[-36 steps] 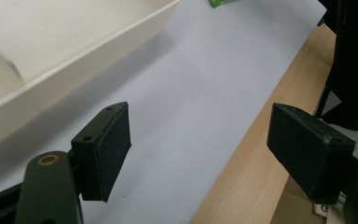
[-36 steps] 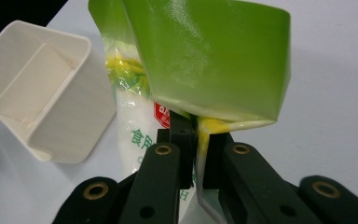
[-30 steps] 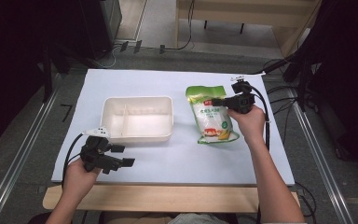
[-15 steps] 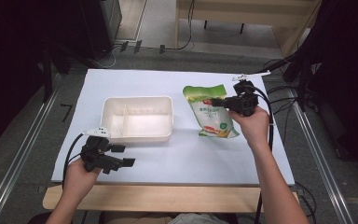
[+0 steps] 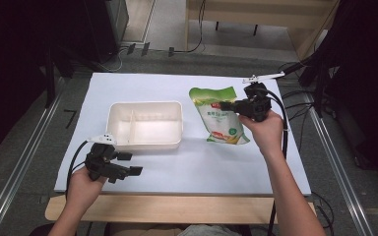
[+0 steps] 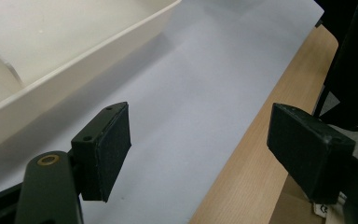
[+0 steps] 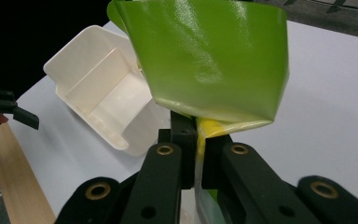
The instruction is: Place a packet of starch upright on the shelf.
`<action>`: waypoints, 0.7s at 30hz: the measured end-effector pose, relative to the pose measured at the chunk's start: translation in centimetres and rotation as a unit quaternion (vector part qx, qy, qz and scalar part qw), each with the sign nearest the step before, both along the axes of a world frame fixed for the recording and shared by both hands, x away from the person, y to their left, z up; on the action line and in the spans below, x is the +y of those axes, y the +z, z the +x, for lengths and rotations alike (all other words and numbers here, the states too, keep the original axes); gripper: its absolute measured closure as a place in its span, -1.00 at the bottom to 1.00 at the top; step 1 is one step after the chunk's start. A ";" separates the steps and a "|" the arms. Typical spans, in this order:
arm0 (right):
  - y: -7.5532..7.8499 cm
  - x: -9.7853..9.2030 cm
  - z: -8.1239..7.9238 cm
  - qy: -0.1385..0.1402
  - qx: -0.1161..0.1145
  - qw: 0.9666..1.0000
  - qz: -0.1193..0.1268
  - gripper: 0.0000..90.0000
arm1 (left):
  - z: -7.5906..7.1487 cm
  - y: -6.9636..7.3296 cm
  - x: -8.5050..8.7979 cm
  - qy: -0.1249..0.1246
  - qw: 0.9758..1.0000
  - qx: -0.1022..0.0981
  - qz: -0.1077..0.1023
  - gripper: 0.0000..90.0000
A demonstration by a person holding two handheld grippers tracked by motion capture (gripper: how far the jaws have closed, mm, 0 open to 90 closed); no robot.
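Right hand-held gripper (image 5: 229, 105): clenched on the green pouch (image 5: 218, 114), right of the white tray (image 5: 145, 142), over the surface (image 5: 236, 162).
Left hand-held gripper (image 5: 129, 164): released, empty, just before the tray.

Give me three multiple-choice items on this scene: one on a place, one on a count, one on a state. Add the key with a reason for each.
1. Where is the green pouch relative to the white tray?
A. Inside it
B. To its right, in the high view
C. Under it

2. How many compartments does the tray have?
A. Two
B. Four
C. Six

3. What state is the left gripper in?
A. Shut on the pouch
B. Shut on the tray rim
C. Open, holding nothing

Key: B, the pouch is beside the tray, held by the right gripper; A, a single divider splits the tray; C, the left gripper view shows its jaws wide apart over the white sheet.
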State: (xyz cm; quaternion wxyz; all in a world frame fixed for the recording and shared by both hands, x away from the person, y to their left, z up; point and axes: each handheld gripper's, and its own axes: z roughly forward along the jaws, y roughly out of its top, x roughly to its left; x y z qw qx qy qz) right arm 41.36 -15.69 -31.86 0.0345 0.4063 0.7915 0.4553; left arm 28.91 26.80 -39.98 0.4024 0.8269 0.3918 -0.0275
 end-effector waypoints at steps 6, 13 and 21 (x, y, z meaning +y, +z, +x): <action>0.3 0.7 -0.2 0.006 -0.003 1.000 -0.001 0.98 | 0.0 0.0 0.0 0.000 1.000 0.001 0.001 -0.50; 1.1 1.8 -0.2 0.014 -0.011 1.000 -0.006 0.98 | 0.0 -0.1 0.2 0.007 1.000 0.000 0.002 -0.51; 3.0 3.7 0.4 0.028 -0.025 0.999 -0.020 0.98 | 0.1 -0.2 0.0 0.005 1.000 0.002 0.003 -0.51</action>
